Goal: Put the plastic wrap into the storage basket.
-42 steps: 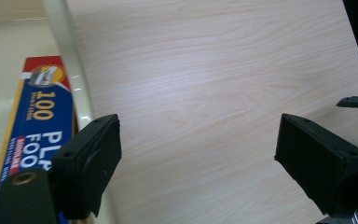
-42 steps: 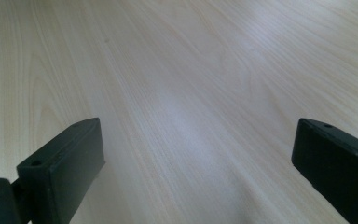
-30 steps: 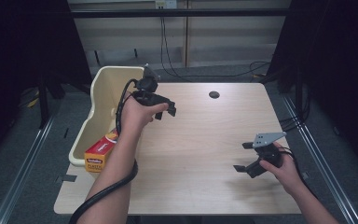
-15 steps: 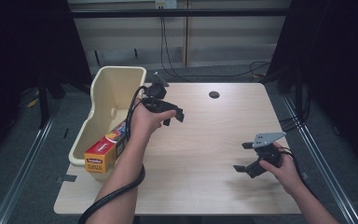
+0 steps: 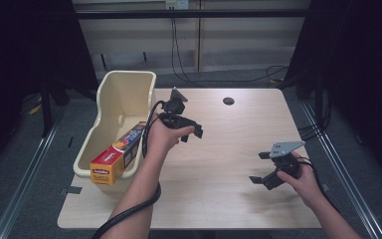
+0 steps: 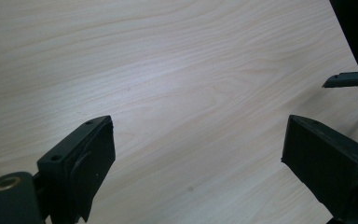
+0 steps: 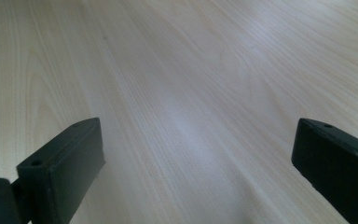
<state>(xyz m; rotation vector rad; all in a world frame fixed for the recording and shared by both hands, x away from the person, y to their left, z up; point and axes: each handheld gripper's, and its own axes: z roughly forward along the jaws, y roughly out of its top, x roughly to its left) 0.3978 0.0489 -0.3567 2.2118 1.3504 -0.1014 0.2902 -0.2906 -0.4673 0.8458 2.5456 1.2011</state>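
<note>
Beside the cream bin (image 5: 110, 107), both grippers gape wide and empty.

At the table's (image 5: 219, 184) left edge the plastic-wrap box (image 5: 118, 155) leans in the bin, near the left gripper (image 5: 191, 128); the right gripper (image 5: 261, 168) hovers well apart. Its own view shows bare pale woodgrain; the high view shows dark curtains.

Blk tools (image 5: 191, 132), grey plate (image 5: 287, 148).

We see a bin (image 5: 124, 99) at the table's (image 5: 219, 174) left edge, with a box (image 5: 117, 159) lying in its near end. A hole (image 5: 228, 101) sits far on the table, right of the bin.
</note>
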